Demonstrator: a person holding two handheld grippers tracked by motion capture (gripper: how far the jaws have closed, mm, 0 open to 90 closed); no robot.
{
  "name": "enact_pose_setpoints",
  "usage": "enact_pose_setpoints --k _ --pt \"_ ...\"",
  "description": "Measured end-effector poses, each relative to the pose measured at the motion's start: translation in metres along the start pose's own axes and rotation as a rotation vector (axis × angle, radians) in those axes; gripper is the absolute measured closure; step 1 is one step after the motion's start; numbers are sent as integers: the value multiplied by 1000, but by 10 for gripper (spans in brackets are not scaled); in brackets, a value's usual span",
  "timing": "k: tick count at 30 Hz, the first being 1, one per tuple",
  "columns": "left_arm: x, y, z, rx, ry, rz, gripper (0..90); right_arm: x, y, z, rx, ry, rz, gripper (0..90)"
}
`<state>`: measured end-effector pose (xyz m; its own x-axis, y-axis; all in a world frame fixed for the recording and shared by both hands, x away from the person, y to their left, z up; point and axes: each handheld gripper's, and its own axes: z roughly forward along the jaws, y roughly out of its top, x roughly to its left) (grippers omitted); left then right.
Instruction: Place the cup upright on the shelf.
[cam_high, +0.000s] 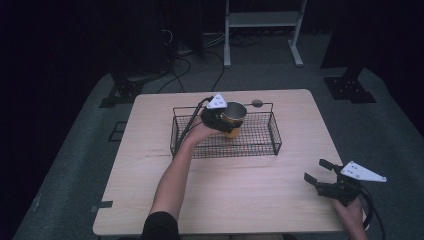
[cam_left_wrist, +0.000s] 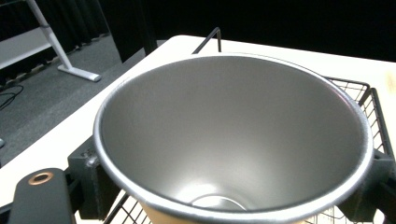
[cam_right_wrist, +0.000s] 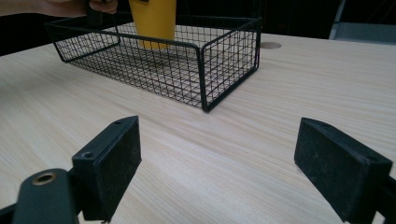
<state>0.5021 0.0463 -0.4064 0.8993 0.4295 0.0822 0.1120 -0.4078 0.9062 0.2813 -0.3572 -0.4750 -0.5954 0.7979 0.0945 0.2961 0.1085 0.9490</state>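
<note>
Meanwhile, the left tool (cam_high: 223, 117) clamps a yellow cup (cam_high: 233, 118) inside the wire basket (cam_high: 260, 145) at mid-desk (cam_high: 240, 200), best kept upright, while the right tool (cam_high: 322, 176) rests near-right, jaws apart.

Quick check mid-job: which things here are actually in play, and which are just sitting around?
In play:
- yellow cup, held in the left claw
- wire basket, under the cup

Sitting around:
- right claw, open and holding nothing over the table
- white stand on the floor behind
</note>
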Motion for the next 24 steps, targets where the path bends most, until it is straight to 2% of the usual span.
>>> enact_pose_setpoints --k 3,8,12,21,24 --pt "-1 -1 1 10 -4 11 118 0 0 0 -1 0 1 137" --pt "-2 -6 5 65 -34 22 120 0 0 0 -1 0 0 137" --pt "-3 -8 7 92 -37 38 119 0 0 0 -3 0 2 137" --pt "-1 -12 7 122 -34 47 107 -1 0 0 -4 1 3 137" --pt "-1 -12 6 118 -30 47 100 -1 0 0 -4 1 3 137"
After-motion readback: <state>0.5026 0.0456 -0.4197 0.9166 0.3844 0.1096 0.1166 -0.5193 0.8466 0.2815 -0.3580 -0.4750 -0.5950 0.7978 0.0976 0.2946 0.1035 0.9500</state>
